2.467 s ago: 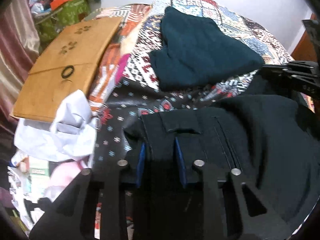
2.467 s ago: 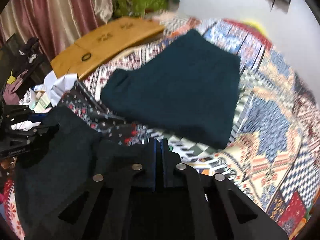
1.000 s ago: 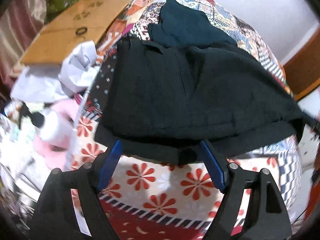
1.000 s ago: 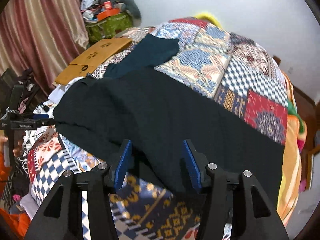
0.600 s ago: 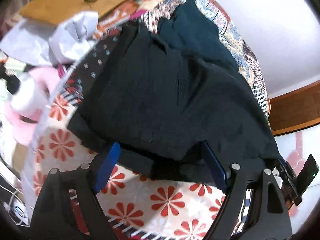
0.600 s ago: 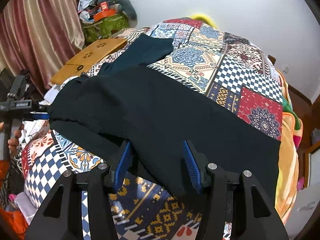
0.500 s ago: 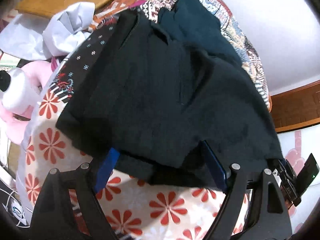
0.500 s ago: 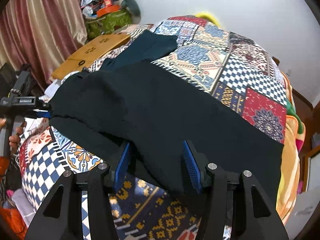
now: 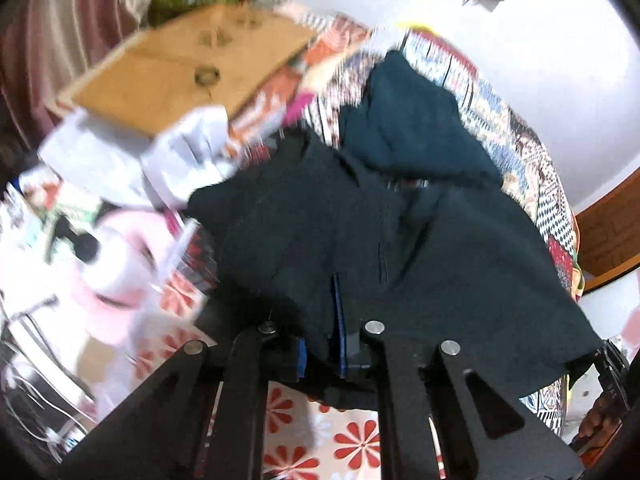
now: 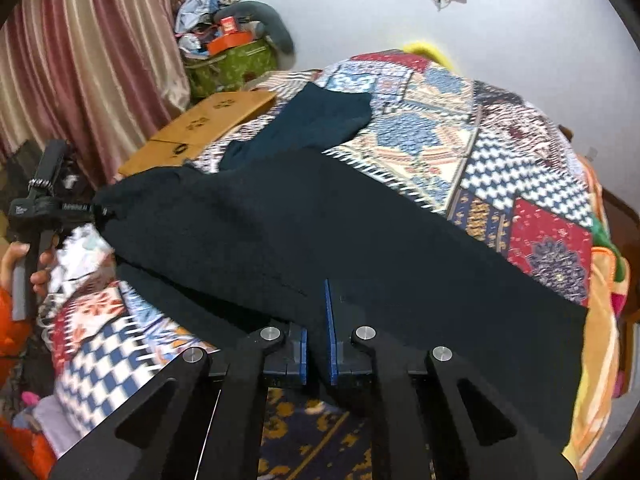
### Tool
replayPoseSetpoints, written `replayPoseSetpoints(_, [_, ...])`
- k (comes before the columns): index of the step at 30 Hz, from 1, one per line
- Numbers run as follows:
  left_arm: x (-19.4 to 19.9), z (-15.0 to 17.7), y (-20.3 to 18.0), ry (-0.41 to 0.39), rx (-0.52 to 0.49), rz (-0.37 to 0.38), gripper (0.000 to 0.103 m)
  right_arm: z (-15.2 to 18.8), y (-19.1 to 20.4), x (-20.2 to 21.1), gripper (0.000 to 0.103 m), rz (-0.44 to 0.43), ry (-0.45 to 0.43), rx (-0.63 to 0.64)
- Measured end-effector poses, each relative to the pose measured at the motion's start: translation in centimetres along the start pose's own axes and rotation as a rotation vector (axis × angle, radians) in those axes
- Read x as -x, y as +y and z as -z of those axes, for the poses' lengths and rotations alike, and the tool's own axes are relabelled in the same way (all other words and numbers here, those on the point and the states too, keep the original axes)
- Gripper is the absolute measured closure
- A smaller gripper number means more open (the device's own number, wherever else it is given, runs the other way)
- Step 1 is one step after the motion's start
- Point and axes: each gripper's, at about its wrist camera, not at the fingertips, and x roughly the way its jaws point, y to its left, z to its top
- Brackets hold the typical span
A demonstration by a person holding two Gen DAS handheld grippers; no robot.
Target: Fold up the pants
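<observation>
black pants lie spread lengthwise across the near half of the bed, on a patchwork quilt of blue, white and red patterned squares. fabric is draped flat for most of its length, with loose folds along the near edge.

left hand-held gripper: blue-padded fingers drawn together with a fold of the pants' near edge pinched between them; cloth bunches up around the pads. left wrist view is motion-blurred, so finer detail of the bite cannot be made out. in the right wrist view this same gripper shows at the far left, at the end of the garment, with a hand around its handle.

right hand-held gripper: fingers close together, clamped on the pants' near edge; dark fabric fills the narrow gap between the blue pads.

the two grippers hold the same long edge, well apart from each other.

second garment, dark teal, lies folded farther up the bed, its near edge touching or slightly under the black pants.

flat cardboard box rests at the bed's far left side, beside the teal garment. crumpled white cloth just beside the box's near corner. pink soft toy off the bed's left edge. striped curtain behind, green bag with clutter on top against the white wall.
</observation>
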Motion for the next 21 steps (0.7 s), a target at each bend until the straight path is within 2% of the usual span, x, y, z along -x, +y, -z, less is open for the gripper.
replayPoseSetpoints(2, [0.4,-0.2,0.6,0.003,-0.006,0.002,0.091,0.3,0.5,-0.2,0.097,-0.001,0.016,0.024])
replayPoseSetpoints(7, [-3.9,1.0,1.5,0.123,-0.002,-0.033,0.09,1.8,0.9,-1.8,0.094,0.0,0.105,0.036])
replayPoseSetpoints(10, [-6.2,2.2,1.7,0.182,-0.009,-0.041,0.087,2.1,0.2,-0.7,0.075,0.004,0.102,0.006])
replayPoseSetpoints(12, [-6.5,2.5,1.5,0.178,-0.028,-0.051,0.086,2.3,-0.8,0.2,0.059,0.018,0.099,-0.026])
replayPoseSetpoints(13, [-6.4,2.4,1.3,0.176,-0.037,-0.055,0.086,2.6,-1.5,0.8,0.057,0.025,0.096,-0.045])
replayPoseSetpoints(15, [-5.9,2.1,1.2,0.174,-0.055,-0.072,0.081,3.1,-3.0,2.1,0.056,0.033,0.099,-0.084])
replayPoseSetpoints(17, [-5.4,1.8,1.1,0.172,-0.068,-0.104,0.062,3.5,-4.4,3.0,0.055,0.032,0.099,-0.116])
replayPoseSetpoints(18, [-5.1,1.7,1.1,0.164,-0.081,-0.129,0.057,3.8,-5.1,3.5,0.055,0.04,0.1,-0.135])
replayPoseSetpoints(19, [-4.3,1.8,1.0,0.149,-0.103,-0.152,0.053,4.1,-5.9,4.2,0.055,0.059,0.098,-0.152])
replayPoseSetpoints(21, [-3.1,1.7,0.6,0.13,-0.152,-0.186,0.052,4.6,-7.5,5.4,0.054,0.109,0.093,-0.17])
